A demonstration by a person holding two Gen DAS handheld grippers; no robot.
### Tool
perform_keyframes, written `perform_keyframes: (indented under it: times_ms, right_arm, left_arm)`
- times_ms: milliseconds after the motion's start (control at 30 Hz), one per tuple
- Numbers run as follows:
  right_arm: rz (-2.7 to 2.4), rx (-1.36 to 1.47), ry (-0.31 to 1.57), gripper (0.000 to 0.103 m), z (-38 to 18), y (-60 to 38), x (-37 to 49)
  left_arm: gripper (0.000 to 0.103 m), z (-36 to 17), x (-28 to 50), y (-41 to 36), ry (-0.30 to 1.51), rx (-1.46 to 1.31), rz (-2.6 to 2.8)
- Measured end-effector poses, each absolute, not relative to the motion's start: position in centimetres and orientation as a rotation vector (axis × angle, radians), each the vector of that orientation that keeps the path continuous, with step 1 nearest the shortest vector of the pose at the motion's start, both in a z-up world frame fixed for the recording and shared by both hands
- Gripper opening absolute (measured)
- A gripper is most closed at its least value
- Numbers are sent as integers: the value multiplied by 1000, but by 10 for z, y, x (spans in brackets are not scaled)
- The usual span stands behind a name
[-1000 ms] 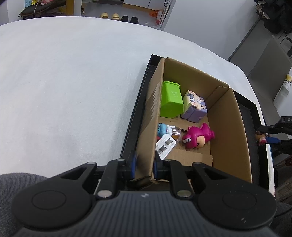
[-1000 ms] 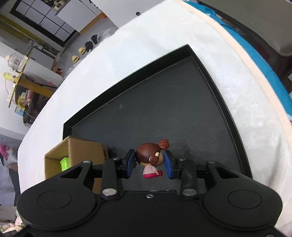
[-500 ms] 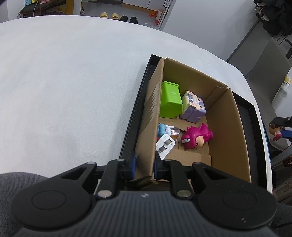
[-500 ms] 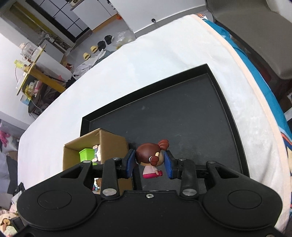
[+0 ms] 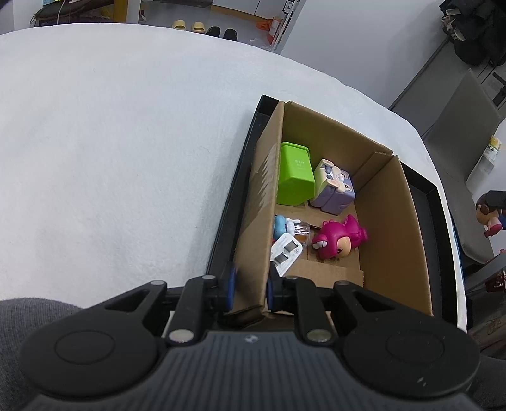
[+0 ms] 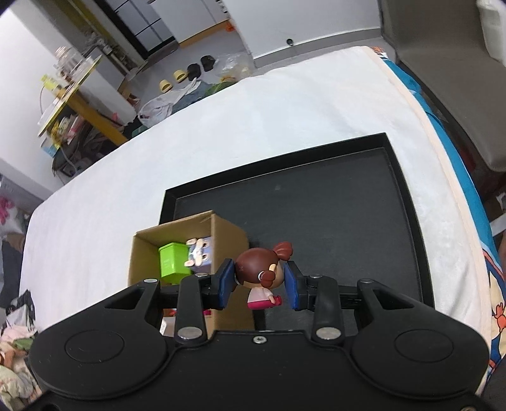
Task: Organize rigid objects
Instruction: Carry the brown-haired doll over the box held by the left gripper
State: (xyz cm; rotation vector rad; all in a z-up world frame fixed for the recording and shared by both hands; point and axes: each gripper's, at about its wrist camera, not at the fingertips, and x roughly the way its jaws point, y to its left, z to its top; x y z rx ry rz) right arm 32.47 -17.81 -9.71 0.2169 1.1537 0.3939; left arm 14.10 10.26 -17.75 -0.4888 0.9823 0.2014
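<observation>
An open cardboard box (image 5: 389,221) (image 6: 227,234) stands in the left part of a black tray (image 6: 348,215) (image 5: 442,221). My left gripper (image 5: 251,284) is shut on the box's near left wall. Inside lie a green block (image 5: 295,183) (image 6: 172,262), a lilac cube toy (image 5: 335,189) (image 6: 199,256), a pink dinosaur (image 5: 338,240), a small blue figure (image 5: 284,226) and a white card (image 5: 284,251). My right gripper (image 6: 259,283) is shut on a brown-haired doll figure (image 6: 264,273) (image 5: 488,216), held in the air above the tray, right of the box.
The tray lies on a white cloth-covered table (image 5: 110,142) (image 6: 221,126). A grey chair (image 6: 442,63) stands past the table's right edge. Shoes (image 5: 205,28) and clutter sit on the floor beyond the far edge. The tray's right half is bare.
My right gripper has risen with the doll and rolled, so more of the box and its contents shows below it. The left gripper and the box have stayed still.
</observation>
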Motion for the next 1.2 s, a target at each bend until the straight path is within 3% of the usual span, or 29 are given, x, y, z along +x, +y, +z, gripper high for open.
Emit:
perform_keyframes:
  times_ms: [733,1200]
  right_arm:
    - [541,-49,1190,34,-95,-76,288]
    - [540,-178,1252,34,-128,-36,281]
  left_arm:
    - [19,-181,138,114,957,-558,184]
    - [20,-182,136,120,941,-595,177]
